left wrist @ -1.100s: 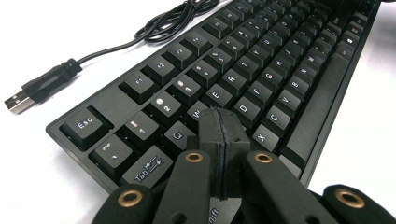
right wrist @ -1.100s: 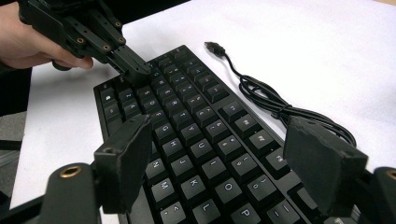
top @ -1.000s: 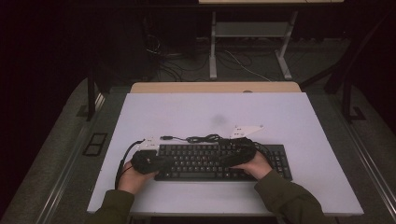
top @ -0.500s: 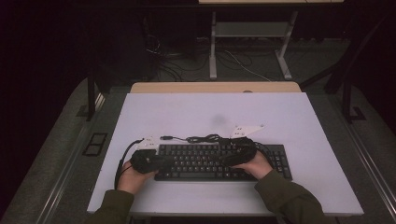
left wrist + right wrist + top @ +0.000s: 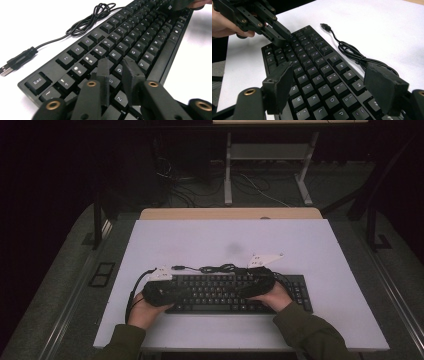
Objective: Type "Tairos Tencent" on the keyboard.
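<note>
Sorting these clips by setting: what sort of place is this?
Probably a lab or office workspace: a white table holding a keyboard, loose cables on the carpeted floor, and a second desk's frame behind in a dim room.
</note>
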Available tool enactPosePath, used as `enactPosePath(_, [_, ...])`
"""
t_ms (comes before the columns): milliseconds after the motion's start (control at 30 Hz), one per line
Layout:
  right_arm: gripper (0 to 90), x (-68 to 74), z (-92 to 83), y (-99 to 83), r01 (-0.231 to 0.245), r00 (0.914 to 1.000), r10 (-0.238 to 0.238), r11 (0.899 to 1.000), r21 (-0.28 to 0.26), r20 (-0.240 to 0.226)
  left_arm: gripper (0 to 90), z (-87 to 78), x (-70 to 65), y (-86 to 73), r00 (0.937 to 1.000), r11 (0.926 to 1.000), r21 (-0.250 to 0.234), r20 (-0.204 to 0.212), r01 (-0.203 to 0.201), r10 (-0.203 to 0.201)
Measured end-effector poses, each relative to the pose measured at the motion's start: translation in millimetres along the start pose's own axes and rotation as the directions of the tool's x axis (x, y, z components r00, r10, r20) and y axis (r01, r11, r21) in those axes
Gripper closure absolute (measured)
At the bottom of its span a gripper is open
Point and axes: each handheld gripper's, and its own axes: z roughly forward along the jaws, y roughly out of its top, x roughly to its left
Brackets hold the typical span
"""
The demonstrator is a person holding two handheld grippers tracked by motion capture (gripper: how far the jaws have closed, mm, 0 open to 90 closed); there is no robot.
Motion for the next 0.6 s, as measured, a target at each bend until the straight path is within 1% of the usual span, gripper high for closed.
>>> enactPosePath(67, [23.3, 0.0, -0.1, 0.0, -0.001, 1.0, 0.001, 1.0, 0.001, 0.001, 70.6, 0.6, -1.2, 0.7, 1.0, 1.0, -0.005, 0.001, -0.004, 0.004])
enactPosePath(100, [23.3, -0.2, -0.3, 0.0, -0.002, 1.0, 0.002, 1.0, 0.001, 0.001, 67.0, 0.8, -2.1, 1.1, 1.0, 1.0, -0.006, -0.001, -0.006, 0.006])
enactPosePath(133, [23.3, -0.2, -0.3, 0.0, -0.002, 1.0, 0.002, 1.0, 0.001, 0.001, 67.0, 1.1, -2.7, 1.4, 1.0, 0.9999, -0.009, 0.0, -0.005, 0.005])
enactPosePath(167, [23.3, -0.1, -0.2, -0.1, -0.003, 1.0, 0.003, 1.0, -0.001, 0.002, 64.5, 1.7, -3.5, 1.8, 1.0, 0.9999, -0.012, 0.0, -0.002, 0.002])
enactPosePath(200, [23.3, -0.1, -0.5, 0.2, -0.003, 1.0, 0.003, 1.0, 0.0, 0.002, 60.1, 2.3, -3.8, 2.1, 1.0, 0.9999, -0.013, 0.001, -0.001, 0.001])
enactPosePath(233, [23.3, -0.1, -0.5, 0.2, -0.003, 1.0, 0.003, 1.0, 0.0, 0.002, 60.1, 2.7, -4.2, 2.3, 1.0, 0.9999, -0.011, 0.004, -0.004, 0.004])
enactPosePath(300, [23.3, 0.1, -0.6, 0.4, -0.007, 1.0, 0.007, 1.0, 0.0, 0.003, 54.6, 4.2, -5.4, 2.5, 1.0, 0.9999, -0.015, 0.003, 0.0, 0.0])
enactPosePath(333, [23.3, 0.0, -0.6, 0.4, -0.007, 1.0, 0.007, 1.0, 0.001, 0.004, 53.0, 4.6, -5.6, 2.8, 1.0, 0.9999, -0.013, 0.005, -0.003, 0.004])
enactPosePath(367, [23.3, 0.0, -0.6, 0.4, -0.007, 1.0, 0.007, 1.0, 0.001, 0.004, 53.0, 5.4, -6.4, 2.9, 1.0, 0.9998, -0.018, 0.004, 0.002, -0.002])
enactPosePath(533, [23.4, 0.0, -0.6, 0.5, -0.013, 0.9999, 0.013, 1.0, 0.0, 0.007, 43.1, 8.0, -8.2, 3.9, 0.9997, 0.9996, -0.026, 0.018, 0.014, -0.013])
enactPosePath(600, [23.4, 0.0, -0.6, 0.5, -0.013, 0.9999, 0.013, 1.0, 0.001, 0.007, 41.9, 8.8, -8.6, 4.3, 0.9997, 0.9996, -0.026, 0.021, 0.011, -0.01])
